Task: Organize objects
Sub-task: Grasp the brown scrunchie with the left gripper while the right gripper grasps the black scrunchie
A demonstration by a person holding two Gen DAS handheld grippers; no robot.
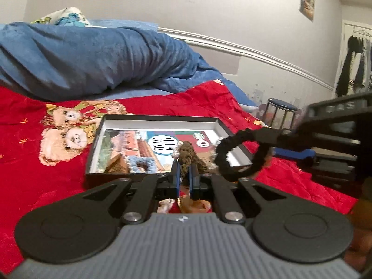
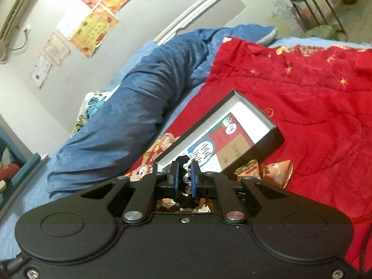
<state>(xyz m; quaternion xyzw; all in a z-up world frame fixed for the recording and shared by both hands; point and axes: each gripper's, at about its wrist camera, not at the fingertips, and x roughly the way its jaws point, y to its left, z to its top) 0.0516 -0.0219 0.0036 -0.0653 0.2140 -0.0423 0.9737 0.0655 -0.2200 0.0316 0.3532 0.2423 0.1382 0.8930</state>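
Black box sits mid-frame on red quilt; left gripper pinches brown scrunchie, right gripper pinches black scrunchie beside the box's right rim.

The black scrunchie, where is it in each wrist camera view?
Left wrist view: the black scrunchie hangs as a loop right of centre, held by the right gripper over the box's right end.
Right wrist view: only a bit of it shows between the jaws, bottom centre.
Shared landmark: the open black box.

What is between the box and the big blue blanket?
Only bare red bedspread with printed teddy bears lies between the box and blue blanket, seen in the left wrist view.
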